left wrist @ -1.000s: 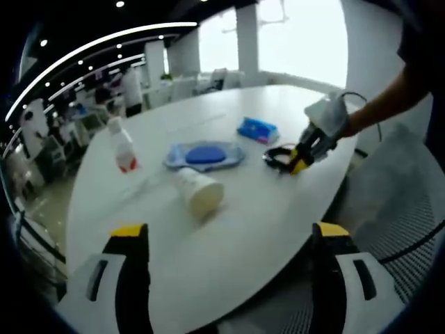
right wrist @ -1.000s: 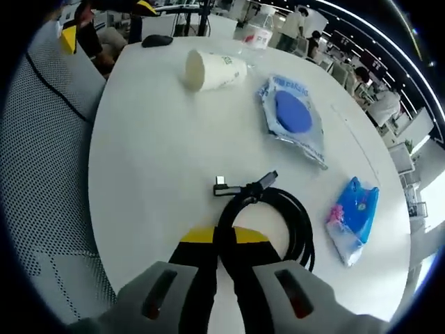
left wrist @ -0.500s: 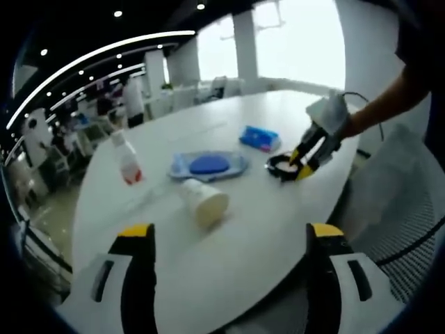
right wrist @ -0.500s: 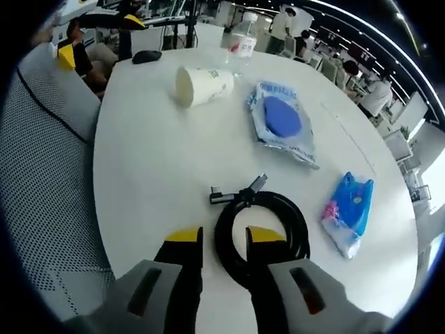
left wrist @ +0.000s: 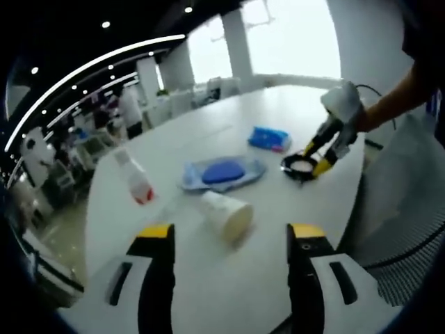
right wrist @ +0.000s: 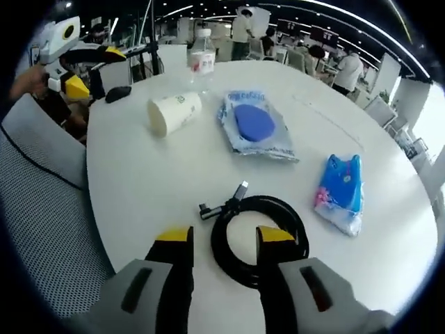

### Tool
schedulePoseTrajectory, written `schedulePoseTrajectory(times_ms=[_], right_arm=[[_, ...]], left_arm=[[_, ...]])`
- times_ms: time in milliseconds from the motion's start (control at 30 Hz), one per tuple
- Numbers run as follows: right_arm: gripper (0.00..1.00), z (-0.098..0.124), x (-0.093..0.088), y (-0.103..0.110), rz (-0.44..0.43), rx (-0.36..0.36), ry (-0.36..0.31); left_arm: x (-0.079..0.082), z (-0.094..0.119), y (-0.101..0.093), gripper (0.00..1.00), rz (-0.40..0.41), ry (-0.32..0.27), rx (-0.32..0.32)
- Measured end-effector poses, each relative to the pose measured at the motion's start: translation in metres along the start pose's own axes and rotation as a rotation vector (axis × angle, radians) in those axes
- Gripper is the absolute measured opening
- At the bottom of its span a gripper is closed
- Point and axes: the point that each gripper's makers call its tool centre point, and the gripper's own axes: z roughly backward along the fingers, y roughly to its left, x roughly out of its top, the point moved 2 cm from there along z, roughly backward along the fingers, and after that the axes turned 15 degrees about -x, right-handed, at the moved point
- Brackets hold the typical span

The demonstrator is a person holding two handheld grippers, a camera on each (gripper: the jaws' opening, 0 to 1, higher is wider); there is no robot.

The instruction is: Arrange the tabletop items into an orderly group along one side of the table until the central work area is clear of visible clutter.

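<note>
round white table [right wrist: 139, 181] in an open office. right gripper [right wrist: 224, 239], jaws parted, hovers at the near edge over a coiled black cable [right wrist: 259, 236]; the coil's near arc lies between the jaws, untouched as far as can be seen, its two plugs pointing left. far of the cable: a paper cup [right wrist: 172, 113] on its side, mouth toward the table's left edge, faint print on its wall too small to read; a clear bag [right wrist: 256, 131] holding a blue disc, printed text along its far edge unreadable; a water bottle [right wrist: 202, 60] upright with a red-and-white label, wording unreadable. a blue pouch [right wrist: 341, 191] with pink print lies at right, just beside the cable. a dark mouse [right wrist: 118, 92] sits near the far-left edge. bare tabletop spreads left of the cable up to the rim, where a mesh chair [right wrist: 42, 209] stands close. left gripper [left wrist: 231, 245], jaws wide open and empty, is held over the opposite edge, the cup nearest it.
</note>
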Motion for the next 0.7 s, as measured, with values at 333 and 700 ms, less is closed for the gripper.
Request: schedulePoseTrajectory(times_ms=[333,700], right_arm=[[0.38,-0.001,0.009,-0.003,-0.091,-0.031,-0.018],[0.38,-0.005,0.018,-0.001,-0.223,-0.049,-0.036]], left_arm=[[0.016,-0.018,0.029,0.60,-0.023,0.018,-0.025],[0.033,-0.038,0.062,0.49,0.002,0.012,-0.007]])
